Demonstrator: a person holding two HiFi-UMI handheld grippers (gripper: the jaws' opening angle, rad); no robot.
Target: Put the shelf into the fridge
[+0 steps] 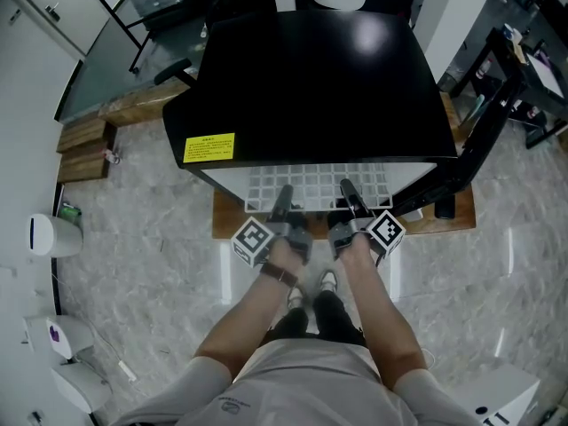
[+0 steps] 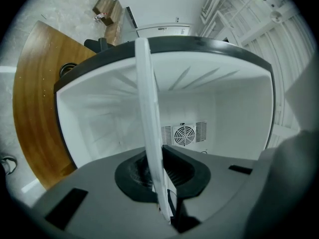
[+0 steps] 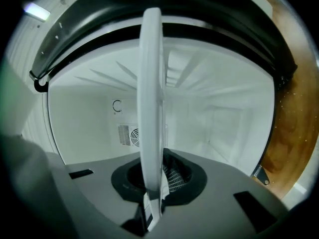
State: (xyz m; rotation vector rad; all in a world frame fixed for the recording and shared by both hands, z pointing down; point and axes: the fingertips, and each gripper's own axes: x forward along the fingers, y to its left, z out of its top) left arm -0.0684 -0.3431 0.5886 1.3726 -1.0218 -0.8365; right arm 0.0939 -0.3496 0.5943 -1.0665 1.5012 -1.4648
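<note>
A white grid shelf (image 1: 318,186) sticks out of the front of a small black fridge (image 1: 311,78) with a white inside. My left gripper (image 1: 282,204) is shut on the shelf's near edge at the left, my right gripper (image 1: 350,199) is shut on it at the right. In the left gripper view the shelf (image 2: 149,123) shows edge-on between the jaws, with the fridge's white cavity (image 2: 224,118) and its back fan grille (image 2: 184,134) beyond. In the right gripper view the shelf (image 3: 151,108) is likewise edge-on, pointing into the cavity (image 3: 219,118).
The fridge stands on a wooden board (image 1: 453,216) on a marbled floor. Its open black door (image 1: 484,131) swings out at the right. A yellow label (image 1: 209,147) is on the fridge's top. White bins (image 1: 53,236) stand at the left, wooden blocks (image 1: 84,149) farther back.
</note>
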